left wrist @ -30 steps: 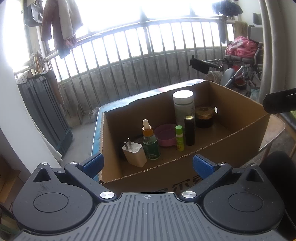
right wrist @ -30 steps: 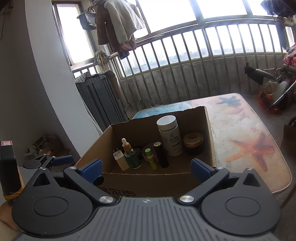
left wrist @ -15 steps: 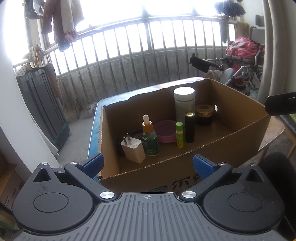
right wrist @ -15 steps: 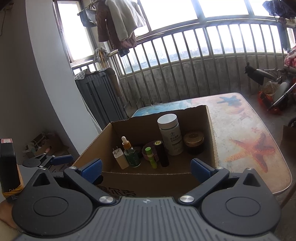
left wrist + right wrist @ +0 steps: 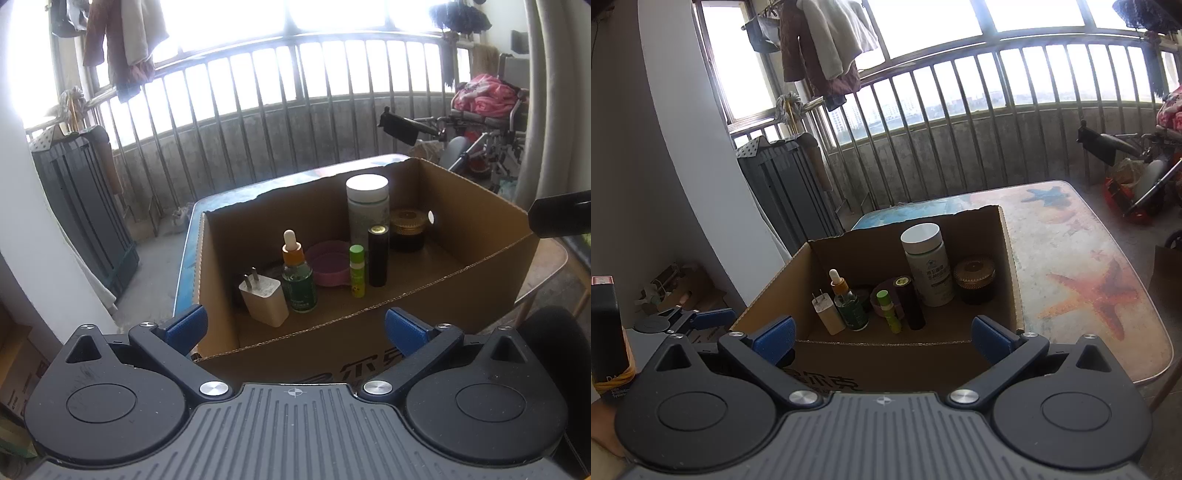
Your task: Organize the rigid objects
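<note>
The worktop, printed with starfish, carries a cardboard box at its left end, open at the top so its contents can be reached from above. Inside, the things stand in a loose row, likely grouped there as the sorted set.

From the box's centre in the left wrist view, the white-capped bottle stands upright at about 1 o'clock, against the far wall, with the dark gold-lidded jar just beside it at 2 o'clock. The pink bowl sits close to centre. The black tube and the green lip-balm stick stand upright side by side at 4 o'clock, in front of the bottle. The green dropper bottle is at 8 o'clock, and the white charger plug leans just beside it at 8 to 9 o'clock, prongs up, with something dark behind it that I cannot make out.

The left gripper hovers outside the box's near wall, level and aimed into the box, its jaws spread wide with nothing between them. The right gripper is held the same way at the near wall, slightly higher and looking down, jaws wide apart and holding nothing. Both seem poised to reach in.
</note>
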The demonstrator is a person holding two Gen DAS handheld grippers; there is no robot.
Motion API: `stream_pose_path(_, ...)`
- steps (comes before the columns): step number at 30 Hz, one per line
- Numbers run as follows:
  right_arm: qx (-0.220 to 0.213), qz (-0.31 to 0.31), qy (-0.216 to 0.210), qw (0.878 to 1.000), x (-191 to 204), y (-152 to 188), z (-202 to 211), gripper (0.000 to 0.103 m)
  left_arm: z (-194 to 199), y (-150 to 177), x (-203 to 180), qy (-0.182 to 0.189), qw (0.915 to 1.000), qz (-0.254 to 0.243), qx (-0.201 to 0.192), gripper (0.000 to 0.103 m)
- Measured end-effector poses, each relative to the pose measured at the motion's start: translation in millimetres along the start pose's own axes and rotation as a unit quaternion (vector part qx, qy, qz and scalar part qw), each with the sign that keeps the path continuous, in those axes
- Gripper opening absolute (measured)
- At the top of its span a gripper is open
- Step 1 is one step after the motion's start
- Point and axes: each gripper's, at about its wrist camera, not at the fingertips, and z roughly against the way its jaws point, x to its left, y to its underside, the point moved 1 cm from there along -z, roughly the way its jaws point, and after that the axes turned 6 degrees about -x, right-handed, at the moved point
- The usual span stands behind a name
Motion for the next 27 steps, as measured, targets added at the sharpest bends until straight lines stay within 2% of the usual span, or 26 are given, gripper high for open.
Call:
stream_pose_path(6, 0.001, 0.001, 0.002, 1.0, -1.4, 1.1, 2.5, 0.103, -1.3, 1.1, -1.8, -0.009, 1.0, -0.004, 0.0, 0.103)
stream_pose_path(27, 0.003, -0.002, 0.002, 1.0, -0.3, 1.7, 3.7, 0.103, -2.0, 0.4, -1.4, -0.002, 0.9999, 0.011, 0.003, 0.103)
